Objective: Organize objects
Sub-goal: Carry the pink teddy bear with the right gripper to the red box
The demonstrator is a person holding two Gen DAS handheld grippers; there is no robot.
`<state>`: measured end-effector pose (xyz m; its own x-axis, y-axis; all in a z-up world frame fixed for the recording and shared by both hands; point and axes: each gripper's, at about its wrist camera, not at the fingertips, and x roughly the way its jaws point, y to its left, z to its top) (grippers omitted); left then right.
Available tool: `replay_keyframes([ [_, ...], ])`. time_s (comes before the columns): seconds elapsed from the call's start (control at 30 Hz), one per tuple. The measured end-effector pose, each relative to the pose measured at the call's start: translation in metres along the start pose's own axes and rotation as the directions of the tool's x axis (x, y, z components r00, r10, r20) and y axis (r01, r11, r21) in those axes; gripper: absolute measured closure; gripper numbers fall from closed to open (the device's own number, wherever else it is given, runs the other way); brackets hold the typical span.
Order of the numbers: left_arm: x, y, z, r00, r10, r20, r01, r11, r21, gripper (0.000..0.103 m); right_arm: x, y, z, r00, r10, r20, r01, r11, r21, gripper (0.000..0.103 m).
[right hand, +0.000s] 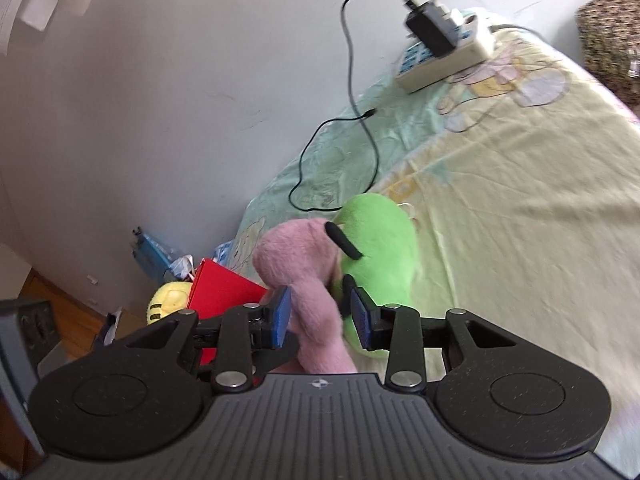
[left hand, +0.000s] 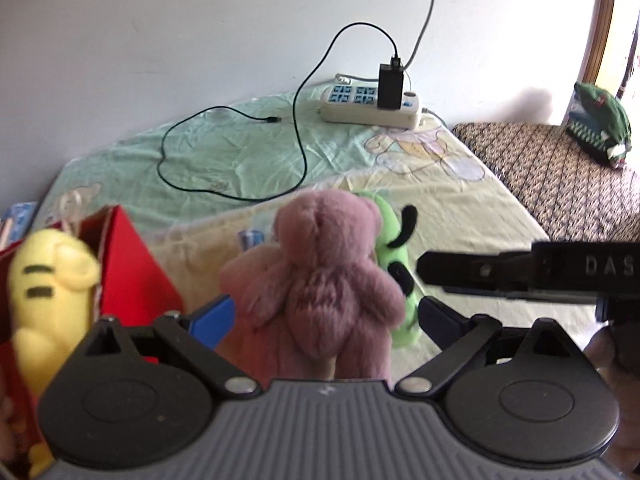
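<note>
Left wrist view: my left gripper [left hand: 326,314] stands spread around the pink teddy bear [left hand: 320,276], which sits on the bed [left hand: 480,216] between a red box [left hand: 128,264] and a green plush [left hand: 394,256].

Right wrist view: my right gripper [right hand: 320,320] is spread; whether its blue pads [right hand: 282,316] touch the bear's limb, I cannot tell.

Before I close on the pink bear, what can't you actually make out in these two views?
- Pink bear: face hidden in the left wrist view, back turned.
- Green plush: mostly behind the bear there; blurred in the right wrist view.
- Red box: contents hidden by its wall and the yellow plush.
- Right hand-held gripper: pad contact on the bear unclear.
</note>
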<state>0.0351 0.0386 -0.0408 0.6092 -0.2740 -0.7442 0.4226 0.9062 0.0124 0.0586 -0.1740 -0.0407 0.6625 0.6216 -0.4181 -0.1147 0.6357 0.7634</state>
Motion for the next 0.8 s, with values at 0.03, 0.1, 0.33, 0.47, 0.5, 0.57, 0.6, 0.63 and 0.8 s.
replay_keyframes([
  [0.03, 0.006, 0.003, 0.0, 1.0, -0.013, -0.005, 0.013, 1.0, -0.007, 0.005, 0.005, 0.001, 0.001, 1.0, 0.016, -0.015, -0.016, 1.0, -0.013, 0.065],
  [0.1, 0.018, 0.007, -0.001, 0.999, -0.027, -0.019, 0.027, 1.0, -0.01, 0.005, 0.014, 0.004, 0.002, 0.999, 0.03, -0.033, -0.031, 0.999, -0.037, 0.065],
  [0.33, 0.038, 0.01, -0.002, 0.997, -0.078, -0.021, 0.078, 0.997, 0.023, 0.004, 0.041, 0.003, 0.005, 0.998, 0.019, -0.055, -0.021, 0.998, -0.054, 0.06],
  [0.47, 0.041, 0.011, -0.006, 0.996, -0.087, -0.019, 0.088, 0.996, 0.027, 0.007, 0.047, 0.002, 0.003, 0.997, 0.04, -0.06, -0.044, 0.997, -0.058, 0.061],
  [0.5, 0.041, 0.01, -0.007, 0.995, -0.094, -0.025, 0.094, 0.995, 0.028, 0.007, 0.049, 0.004, 0.003, 0.996, 0.042, -0.074, -0.047, 0.997, -0.06, 0.061],
  [0.57, 0.041, 0.007, -0.01, 0.997, -0.08, -0.026, 0.08, 0.996, 0.037, 0.008, 0.051, 0.011, -0.001, 0.995, 0.03, -0.091, -0.039, 0.994, -0.102, 0.065],
  [0.6, 0.041, 0.006, -0.012, 0.997, -0.075, -0.028, 0.076, 0.996, 0.038, 0.008, 0.051, 0.013, -0.004, 0.995, 0.027, -0.092, -0.037, 0.993, -0.113, 0.067],
  [0.63, 0.04, 0.007, -0.013, 0.996, -0.078, -0.033, 0.079, 0.996, 0.03, 0.009, 0.049, 0.015, -0.006, 0.995, 0.027, -0.092, -0.038, 0.993, -0.116, 0.067],
  [0.8, 0.025, 0.015, -0.022, 0.987, -0.148, -0.06, 0.147, 0.989, -0.028, 0.013, 0.032, 0.019, -0.017, 0.996, 0.025, -0.091, -0.035, 0.993, -0.109, 0.071],
])
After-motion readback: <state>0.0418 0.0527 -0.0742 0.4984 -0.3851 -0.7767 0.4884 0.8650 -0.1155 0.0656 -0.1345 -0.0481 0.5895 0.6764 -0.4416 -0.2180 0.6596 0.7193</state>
